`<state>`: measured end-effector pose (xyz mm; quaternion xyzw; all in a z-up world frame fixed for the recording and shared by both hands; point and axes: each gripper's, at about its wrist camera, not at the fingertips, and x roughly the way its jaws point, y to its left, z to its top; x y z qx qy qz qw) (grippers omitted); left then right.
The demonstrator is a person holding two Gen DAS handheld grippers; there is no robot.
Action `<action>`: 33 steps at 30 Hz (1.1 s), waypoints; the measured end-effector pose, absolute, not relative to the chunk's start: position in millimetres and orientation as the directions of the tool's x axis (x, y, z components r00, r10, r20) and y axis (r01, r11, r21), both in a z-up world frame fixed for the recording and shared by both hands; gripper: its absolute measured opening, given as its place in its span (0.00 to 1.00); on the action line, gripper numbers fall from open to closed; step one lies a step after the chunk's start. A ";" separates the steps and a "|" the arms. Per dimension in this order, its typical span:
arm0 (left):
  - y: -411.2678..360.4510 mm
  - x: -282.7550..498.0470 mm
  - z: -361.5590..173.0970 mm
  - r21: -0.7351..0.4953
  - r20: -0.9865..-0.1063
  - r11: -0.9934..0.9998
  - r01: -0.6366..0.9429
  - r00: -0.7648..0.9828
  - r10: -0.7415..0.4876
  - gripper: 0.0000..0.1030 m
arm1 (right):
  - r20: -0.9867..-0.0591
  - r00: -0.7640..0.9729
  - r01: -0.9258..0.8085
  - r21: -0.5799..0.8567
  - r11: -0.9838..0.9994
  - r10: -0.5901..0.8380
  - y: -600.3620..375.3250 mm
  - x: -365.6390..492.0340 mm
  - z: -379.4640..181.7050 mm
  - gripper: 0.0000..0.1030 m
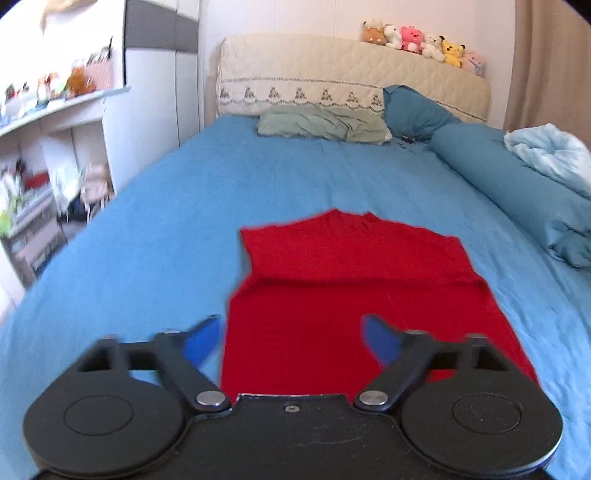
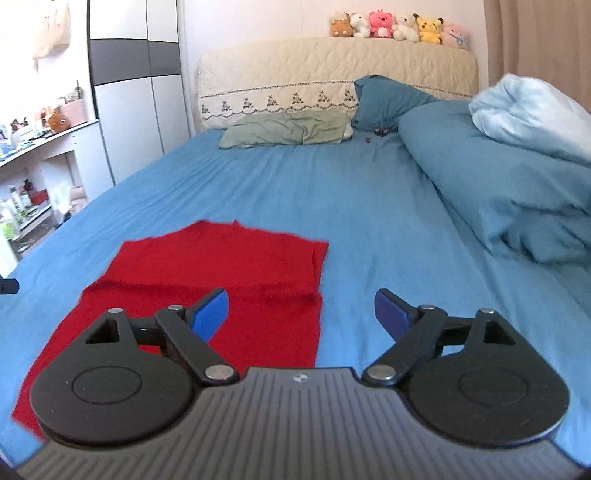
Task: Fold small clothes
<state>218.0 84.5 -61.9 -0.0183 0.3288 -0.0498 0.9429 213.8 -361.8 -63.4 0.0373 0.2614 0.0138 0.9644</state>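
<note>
A small red garment (image 1: pixel 354 288) lies flat on the blue bed sheet (image 1: pixel 229 177), its sides folded in to a narrow rectangle, collar end pointing to the headboard. My left gripper (image 1: pixel 291 339) is open and empty, hovering over the garment's near left part. In the right wrist view the red garment (image 2: pixel 221 273) lies left of centre. My right gripper (image 2: pixel 301 314) is open and empty above the garment's near right edge, its left fingertip (image 2: pixel 210 314) over the red cloth and its right one over bare sheet.
A green pillow (image 2: pixel 288 129) and a blue pillow (image 2: pixel 384 98) lie at the headboard (image 2: pixel 332 74), with plush toys (image 2: pixel 399 26) on top. A rolled blue duvet (image 2: pixel 498 177) with a pale blanket (image 2: pixel 532 110) runs along the right. Shelves (image 2: pixel 33 177) and a wardrobe (image 2: pixel 129 92) stand left.
</note>
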 end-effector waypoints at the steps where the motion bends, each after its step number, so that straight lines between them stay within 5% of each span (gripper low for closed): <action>1: 87.1 205.3 -61.9 -0.085 -0.619 0.993 0.077 0.777 -0.114 0.95 | -0.511 0.858 -0.005 0.095 0.995 0.053 -362.8 198.5 -64.4 1.00; 12: 106.3 134.4 -113.5 -0.143 -0.710 0.989 0.035 0.693 -0.127 0.91 | -0.615 0.785 0.064 0.201 0.978 0.075 -344.7 93.6 -123.6 1.00; 21: 117.3 138.6 -165.5 -0.128 -0.752 0.992 -0.009 0.653 -0.091 0.66 | -0.684 0.729 0.139 0.183 0.973 0.024 -315.2 85.5 -187.4 0.98; 33: 127.4 137.9 -201.9 -0.151 -0.769 0.987 -0.055 0.634 -0.082 0.61 | -0.730 0.683 0.219 0.187 0.958 -0.014 -308.0 98.9 -229.4 0.75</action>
